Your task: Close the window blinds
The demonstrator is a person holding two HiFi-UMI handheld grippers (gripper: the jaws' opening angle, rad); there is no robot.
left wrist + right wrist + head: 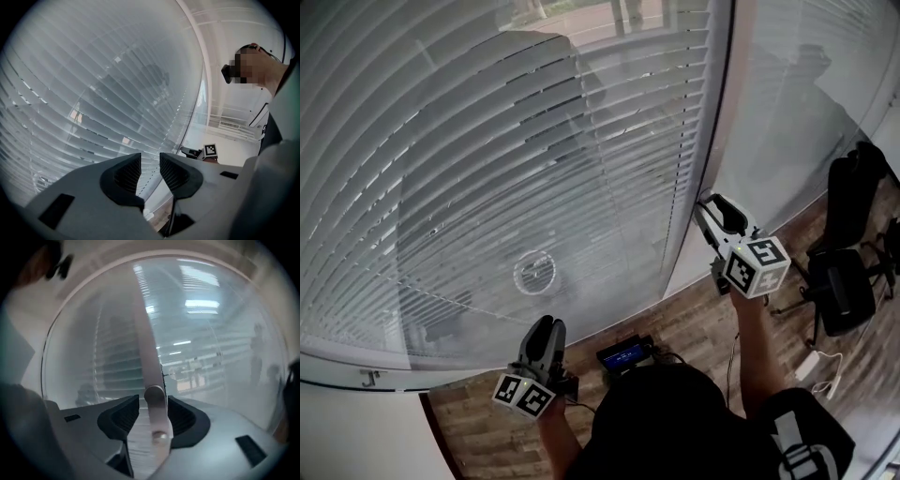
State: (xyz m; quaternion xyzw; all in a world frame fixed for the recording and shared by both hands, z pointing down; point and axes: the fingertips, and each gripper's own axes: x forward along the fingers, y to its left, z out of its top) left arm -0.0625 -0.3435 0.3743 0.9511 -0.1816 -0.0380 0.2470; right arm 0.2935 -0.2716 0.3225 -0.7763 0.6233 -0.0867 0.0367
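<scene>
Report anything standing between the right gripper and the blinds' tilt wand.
Nothing visible does. The tilt wand stands between the right gripper's fingers, with a gap showing on one side.

rod: blurred; whether pads of right gripper touch it is unclear
blinds: top and left side cut off
chair: cut by right edge

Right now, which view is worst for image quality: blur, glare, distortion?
Right gripper view: worst, hazy and soft all over; the wand between the fingers is smeared, and bright light strips glare at top right. Head view: sharp, but the fisheye bows the blinds and a dark silhouette lies over them. Left gripper view: crisp, with a dark vignette at the corners.
</scene>
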